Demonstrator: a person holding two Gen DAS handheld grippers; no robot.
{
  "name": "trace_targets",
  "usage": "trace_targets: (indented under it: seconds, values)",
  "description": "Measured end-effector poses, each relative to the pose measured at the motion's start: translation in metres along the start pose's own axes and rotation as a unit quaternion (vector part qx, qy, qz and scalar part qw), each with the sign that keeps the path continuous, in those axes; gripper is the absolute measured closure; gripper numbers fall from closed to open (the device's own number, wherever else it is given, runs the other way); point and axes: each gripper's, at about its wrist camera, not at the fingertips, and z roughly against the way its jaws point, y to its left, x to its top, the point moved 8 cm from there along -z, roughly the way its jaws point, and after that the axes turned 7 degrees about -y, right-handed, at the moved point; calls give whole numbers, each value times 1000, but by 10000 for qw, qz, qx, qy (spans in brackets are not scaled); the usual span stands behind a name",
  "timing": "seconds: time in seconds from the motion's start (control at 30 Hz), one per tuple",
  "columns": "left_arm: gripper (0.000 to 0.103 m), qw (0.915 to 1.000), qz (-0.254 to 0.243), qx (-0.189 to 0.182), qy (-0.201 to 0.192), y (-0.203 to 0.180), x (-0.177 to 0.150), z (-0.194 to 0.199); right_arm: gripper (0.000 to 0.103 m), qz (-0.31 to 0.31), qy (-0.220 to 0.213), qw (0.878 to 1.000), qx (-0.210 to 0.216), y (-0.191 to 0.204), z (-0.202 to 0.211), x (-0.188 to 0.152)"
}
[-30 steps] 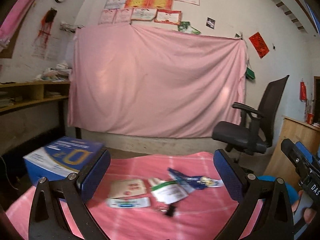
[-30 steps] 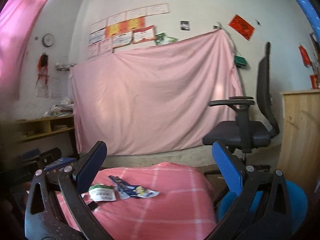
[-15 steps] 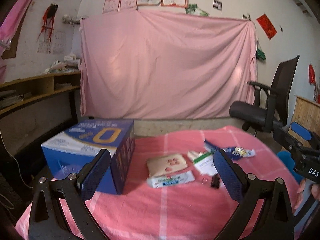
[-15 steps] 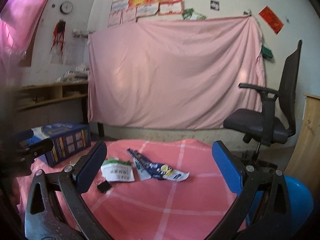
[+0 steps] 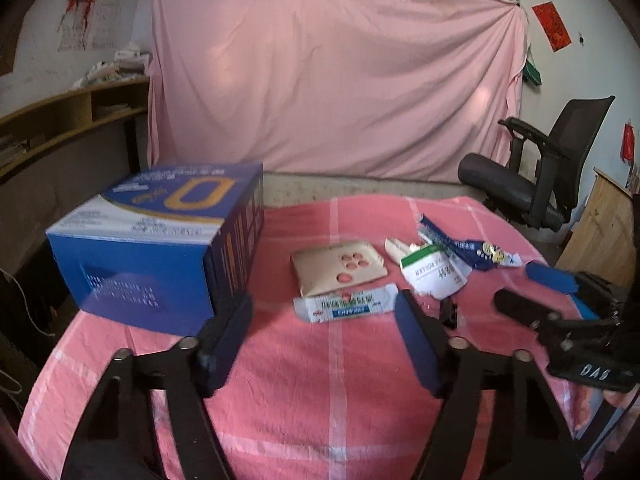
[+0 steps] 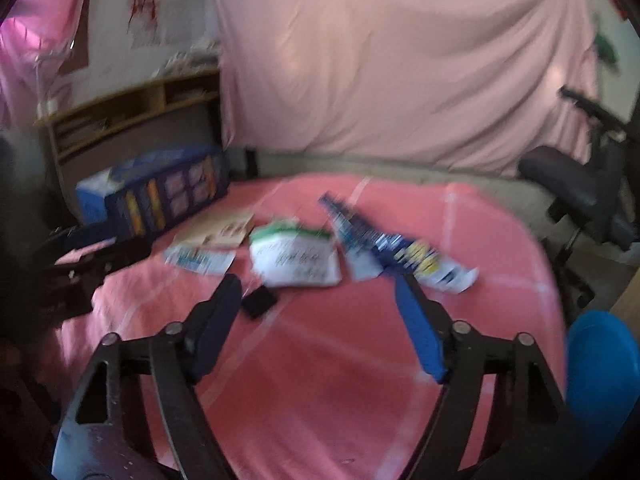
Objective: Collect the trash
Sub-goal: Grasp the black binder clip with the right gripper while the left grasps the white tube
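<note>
Several pieces of trash lie on a pink checked tablecloth (image 5: pixel 320 380): a beige card with red dots (image 5: pixel 340 266), a white-blue wrapper (image 5: pixel 346 308), a white-green packet (image 5: pixel 434 272), a blue torn wrapper (image 5: pixel 468 246) and a small black piece (image 5: pixel 448 314). My left gripper (image 5: pixel 324 320) is open and empty, just short of the white-blue wrapper. My right gripper (image 6: pixel 318 300) is open and empty, near the white-green packet (image 6: pixel 294 260) and the black piece (image 6: pixel 259 302); it also shows in the left wrist view (image 5: pixel 536 292).
A large blue box (image 5: pixel 160 244) stands on the table's left side. A black office chair (image 5: pixel 528 172) is beyond the table at right. A blue bin (image 6: pixel 600 368) sits low at the right. A pink sheet (image 5: pixel 332 80) hangs on the back wall.
Both grippers have moved down and forward towards the table, so the trash looks larger and nearer. Both stay open and empty.
</note>
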Motion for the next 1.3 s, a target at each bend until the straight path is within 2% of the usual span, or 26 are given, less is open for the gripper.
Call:
trace_targets:
  seconds: [0.07,0.2,0.37,0.57,0.63,0.67,0.87,1.03,1.17,1.3]
  values:
    - [56,9998,12,-69,171,-1,-3,-4,16,55,253,9996,102,5,-9,-7]
    - [57,9990,70,-92,428,3,-9,-13,22,179,481,9984,242,14,-19,-11]
    - [66,9982,182,-67,568,8,-9,-19,26,331,611,9970,333,23,-31,-9]
    - [66,9975,229,-86,661,10,-10,-21,32,282,670,9967,373,24,-41,-6]
    - [66,9969,270,-90,737,11,-11,-24,47,253,690,9965,408,23,-42,-7]
    - [66,9966,298,-99,766,11,-11,-25,49,250,675,9965,413,23,-41,-7]
    - [66,9951,454,-112,866,10,-10,-32,49,249,615,9972,348,22,-33,-8]
    - [65,9949,288,-184,947,-3,-9,-40,49,245,607,9978,110,6,-18,-14]
    - [53,9949,250,-212,950,-9,-5,-45,49,32,583,9983,-65,-17,-8,-17]
    - [49,9949,245,-206,956,-13,-2,-52,49,-215,551,9981,-155,-34,-2,-19]
